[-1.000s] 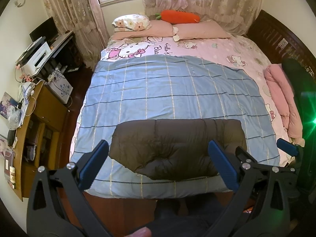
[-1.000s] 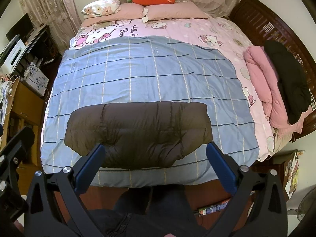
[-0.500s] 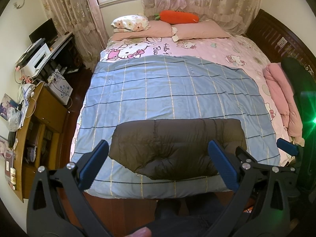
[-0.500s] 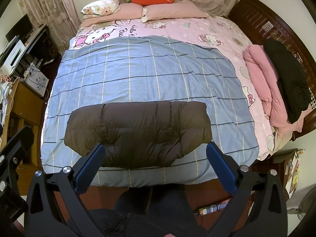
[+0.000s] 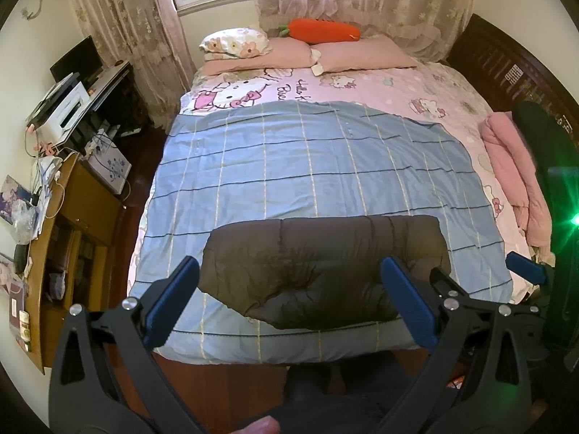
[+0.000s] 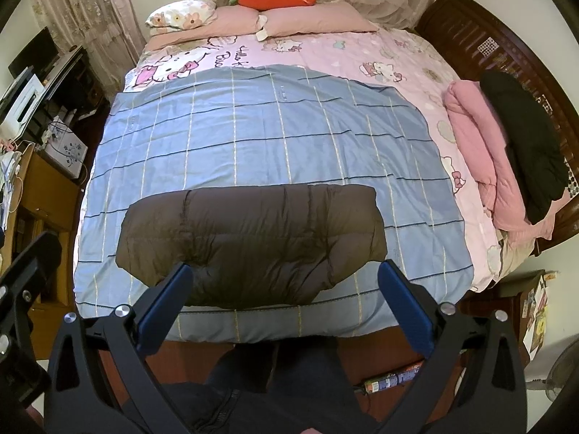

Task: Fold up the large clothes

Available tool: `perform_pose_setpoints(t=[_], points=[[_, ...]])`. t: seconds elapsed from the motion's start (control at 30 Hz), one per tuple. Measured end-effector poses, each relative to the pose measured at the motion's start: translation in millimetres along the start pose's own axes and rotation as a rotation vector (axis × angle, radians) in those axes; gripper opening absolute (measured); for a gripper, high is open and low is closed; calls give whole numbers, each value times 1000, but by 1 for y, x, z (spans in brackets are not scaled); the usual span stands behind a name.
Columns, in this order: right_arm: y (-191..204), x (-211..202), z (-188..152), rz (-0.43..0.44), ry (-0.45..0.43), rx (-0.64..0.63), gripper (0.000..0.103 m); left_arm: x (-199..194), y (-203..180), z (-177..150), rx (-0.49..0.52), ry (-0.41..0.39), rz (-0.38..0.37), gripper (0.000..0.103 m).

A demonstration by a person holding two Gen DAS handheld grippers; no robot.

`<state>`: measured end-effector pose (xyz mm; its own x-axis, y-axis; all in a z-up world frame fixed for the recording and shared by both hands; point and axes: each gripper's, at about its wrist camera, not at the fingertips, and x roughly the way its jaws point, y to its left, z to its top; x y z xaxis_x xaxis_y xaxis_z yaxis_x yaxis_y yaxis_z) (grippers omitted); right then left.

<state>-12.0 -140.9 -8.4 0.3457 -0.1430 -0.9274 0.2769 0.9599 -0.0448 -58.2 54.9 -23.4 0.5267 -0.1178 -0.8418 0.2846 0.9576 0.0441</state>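
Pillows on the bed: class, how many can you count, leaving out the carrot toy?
3: a floral pillow far left, and two pink pillows, and, beside it. Others may be hidden.

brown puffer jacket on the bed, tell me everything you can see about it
The brown puffer jacket is dark brown, quilted and padded, with stitched channels and a slightly shiny shell. It lies folded into a wide, rounded block near the foot of the bed, flat on the blue checked blanket, its long side across the bed. No sleeves, hood or zip show. Nothing rests on it, and both open grippers are held above it without touching.
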Motion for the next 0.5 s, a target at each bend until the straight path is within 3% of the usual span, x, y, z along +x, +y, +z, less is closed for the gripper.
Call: perform_pose_setpoints(t=[0.13, 0.27, 0.5], points=[[0, 0, 0, 0, 0, 1, 102, -3, 0, -2, 26, -15, -42, 101], [-4, -1, -1, -3, 3, 10, 102, -6, -2, -4, 48, -58, 14, 101], [-5, 1, 0, -1, 4, 8, 102, 4, 6, -3, 29, -21, -3, 101]])
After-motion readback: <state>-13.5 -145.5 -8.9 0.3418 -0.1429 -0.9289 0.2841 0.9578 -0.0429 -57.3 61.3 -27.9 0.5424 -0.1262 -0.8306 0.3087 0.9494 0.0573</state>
